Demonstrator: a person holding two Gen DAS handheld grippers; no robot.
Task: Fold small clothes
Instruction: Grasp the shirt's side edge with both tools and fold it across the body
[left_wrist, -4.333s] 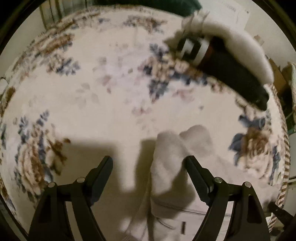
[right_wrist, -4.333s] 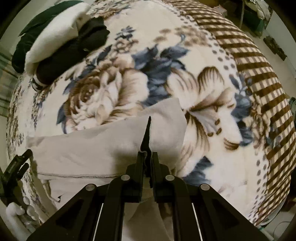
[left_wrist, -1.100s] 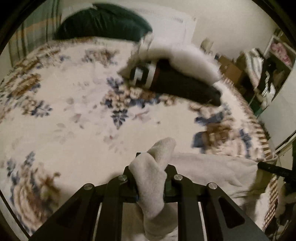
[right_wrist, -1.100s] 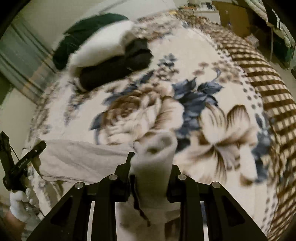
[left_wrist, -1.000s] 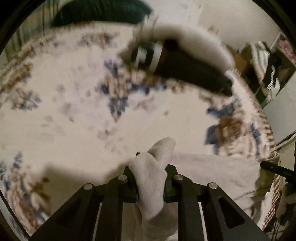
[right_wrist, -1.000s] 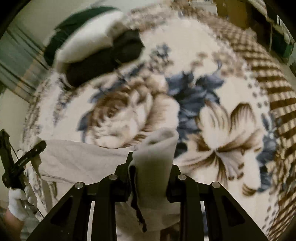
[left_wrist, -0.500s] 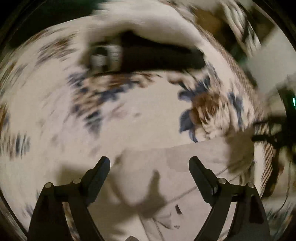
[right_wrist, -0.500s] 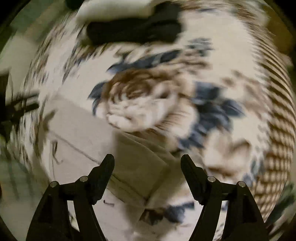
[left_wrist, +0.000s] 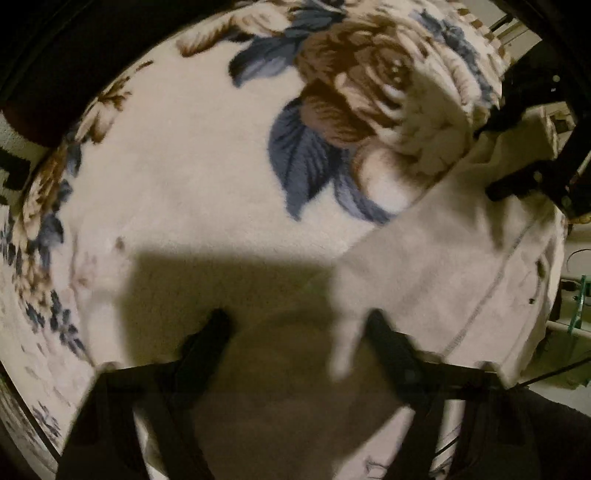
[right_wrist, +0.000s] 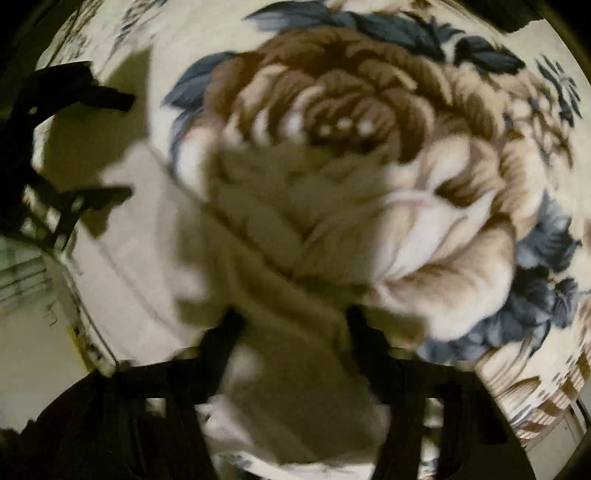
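**Both hand-held grippers poised over the pale garment on the bed**

We look down the left hand-held gripper (left_wrist: 297, 325) and see its jaws apart, having just been narrowing; a corner of the pale garment (left_wrist: 443, 266) lies between them, unpinched. The garment spreads flat to the right on the floral blanket (left_wrist: 192, 177) of the bed, a stitched seam running across it, its far edge hanging at the blanket's border.

Through the right wrist camera, the right hand-held gripper (right_wrist: 293, 325) also stands with jaws apart, likewise just closing in, with a shadowed fold of the same garment (right_wrist: 280, 288) beneath and between them. We cannot tell whether the pads touch cloth; the frame is blurred.

A big brown rose with blue leaves (right_wrist: 369, 122) fills the blanket just beyond the garment. The grippers' shadows fall across cloth and blanket.
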